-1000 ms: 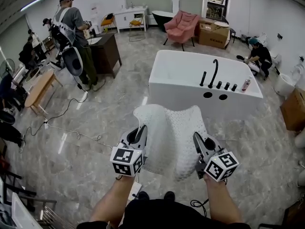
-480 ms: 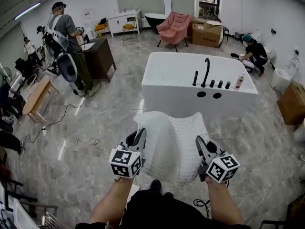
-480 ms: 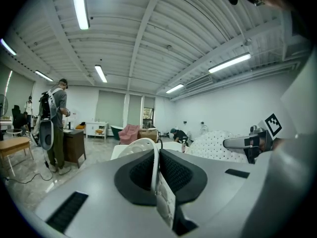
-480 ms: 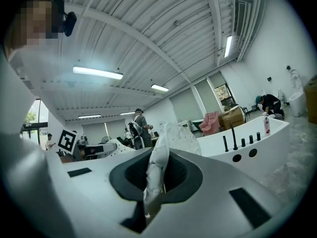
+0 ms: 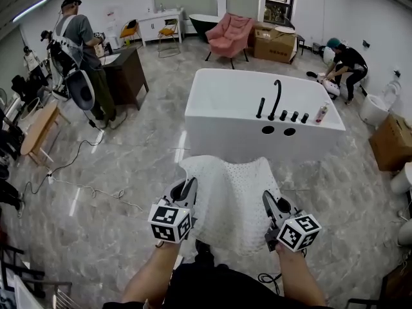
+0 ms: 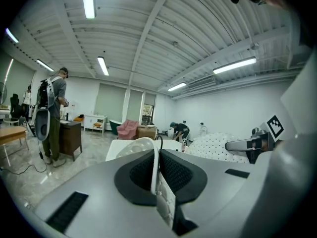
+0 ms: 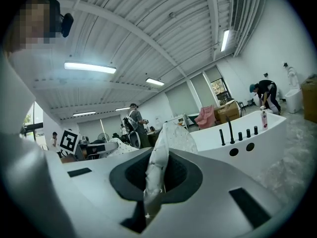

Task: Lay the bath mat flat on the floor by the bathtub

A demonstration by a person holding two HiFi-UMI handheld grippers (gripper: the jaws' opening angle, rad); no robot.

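Pinching the bath mat's [image 5: 228, 205] near corners in left claw [image 5: 190, 181] and right claw [image 5: 266, 199], sheet spread broadside just short of the bathtub [image 5: 225, 127].

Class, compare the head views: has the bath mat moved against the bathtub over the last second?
Yes. The bath mat sits lower against the bathtub: its top edge has dropped down the front wall toward its base.

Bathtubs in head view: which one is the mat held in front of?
The white bathtub with black taps, directly beyond the bath mat. The dark tub stands far off at the back.
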